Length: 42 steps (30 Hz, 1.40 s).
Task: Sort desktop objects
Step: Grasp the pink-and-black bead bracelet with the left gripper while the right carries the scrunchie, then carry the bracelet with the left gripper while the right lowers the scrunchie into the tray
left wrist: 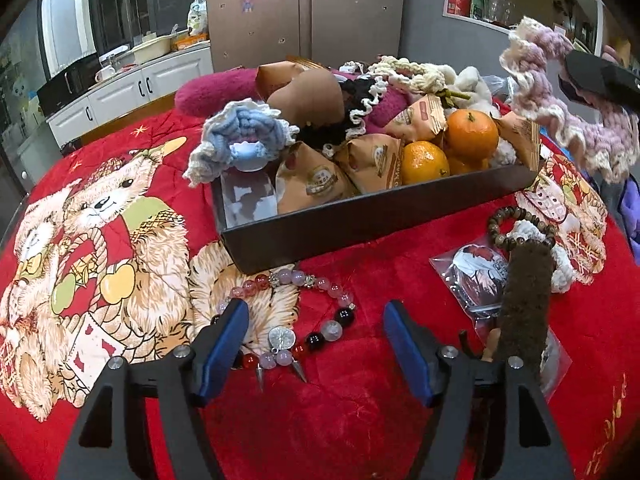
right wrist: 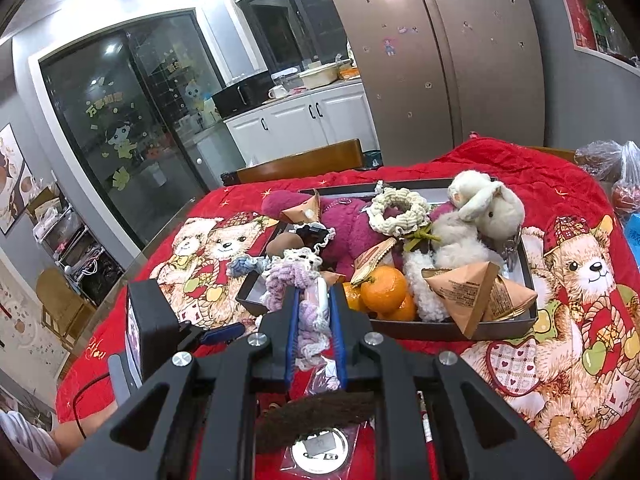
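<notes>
The right gripper [right wrist: 314,312] is clenched on a purple scrunchie [right wrist: 310,306], which sits pinched between its blue pads in the lower middle of the right wrist view and hangs in loose frills at the upper right of the left wrist view [left wrist: 576,120]. It is carried in the air, above the red cloth [left wrist: 340,420] and near the right end of the tray [left wrist: 360,220]. The step in hand looks like taking this scrunchie to the tray, which is already heaped with snack packets [left wrist: 316,180], oranges [left wrist: 472,134], a blue scrunchie [left wrist: 244,136] and plush toys [right wrist: 476,216].

The left gripper [left wrist: 316,344] stands released, its jaws wide apart, low over the cloth at the bottom of its frame. A bead bracelet [left wrist: 296,316] lies on the cloth just between and beyond its fingers, untouched.

Still loose on the cloth at right centre are a wooden bracelet [left wrist: 504,224], a bagged badge [left wrist: 480,268] and a brown fuzzy strip [left wrist: 524,304].

The next move likely calls for bringing the purple scrunchie over a free spot in the tray, perhaps beside the blue one, and letting go only once it clears the wall. The left could then close on the bead bracelet.
</notes>
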Tool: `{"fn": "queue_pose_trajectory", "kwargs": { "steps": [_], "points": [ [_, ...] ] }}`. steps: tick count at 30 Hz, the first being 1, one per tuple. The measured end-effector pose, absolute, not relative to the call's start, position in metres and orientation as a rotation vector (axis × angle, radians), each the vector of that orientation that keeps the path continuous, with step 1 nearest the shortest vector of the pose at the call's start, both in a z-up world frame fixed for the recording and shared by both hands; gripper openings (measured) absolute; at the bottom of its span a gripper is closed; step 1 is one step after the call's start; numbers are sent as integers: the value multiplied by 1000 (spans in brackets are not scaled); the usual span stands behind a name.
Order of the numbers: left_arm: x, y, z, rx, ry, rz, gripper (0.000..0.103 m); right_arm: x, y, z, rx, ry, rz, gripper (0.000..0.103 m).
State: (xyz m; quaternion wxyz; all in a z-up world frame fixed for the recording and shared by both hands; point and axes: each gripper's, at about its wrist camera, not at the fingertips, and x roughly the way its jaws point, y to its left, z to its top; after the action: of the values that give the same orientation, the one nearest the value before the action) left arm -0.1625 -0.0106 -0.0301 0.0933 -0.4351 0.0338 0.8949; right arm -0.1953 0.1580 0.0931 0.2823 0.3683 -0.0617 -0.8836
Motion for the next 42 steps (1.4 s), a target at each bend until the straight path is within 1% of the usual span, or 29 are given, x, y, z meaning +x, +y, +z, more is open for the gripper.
{"fn": "queue_pose_trajectory", "kwargs": {
  "steps": [1,2,3,4,5,8,12,16,29,34,42],
  "points": [
    [-161,-8,-28,-1285,109,2652,65,-195,157,93,986,-166,-2363,17],
    [-160,-7,-28,-1275,118,2648,52,-195,157,94,984,-164,-2363,17],
    [-160,-4,-27,-1264,133,2651,43,-194,156,95,979,-160,-2365,17],
    [-159,0,-26,-1254,146,2649,22,-193,156,96,976,-155,-2366,17],
    [-158,3,-26,-1244,153,2628,10,-192,156,97,973,-154,-2367,17],
    [-156,7,-25,-1234,200,2635,10,-191,156,100,964,-157,-2365,17],
    [-157,-3,-22,-1244,105,2628,10,-187,157,104,952,-150,-2373,17],
    [-155,-4,-15,-1225,121,2642,10,-185,159,109,933,-151,-2380,17],
    [-135,-17,46,-1031,75,2707,10,-173,161,127,870,-148,-2403,17],
    [-130,-19,60,-994,36,2708,10,-167,157,134,850,-142,-2406,17],
    [-120,-14,74,-932,61,2720,10,-156,151,144,812,-114,-2415,17]
  ]
}}
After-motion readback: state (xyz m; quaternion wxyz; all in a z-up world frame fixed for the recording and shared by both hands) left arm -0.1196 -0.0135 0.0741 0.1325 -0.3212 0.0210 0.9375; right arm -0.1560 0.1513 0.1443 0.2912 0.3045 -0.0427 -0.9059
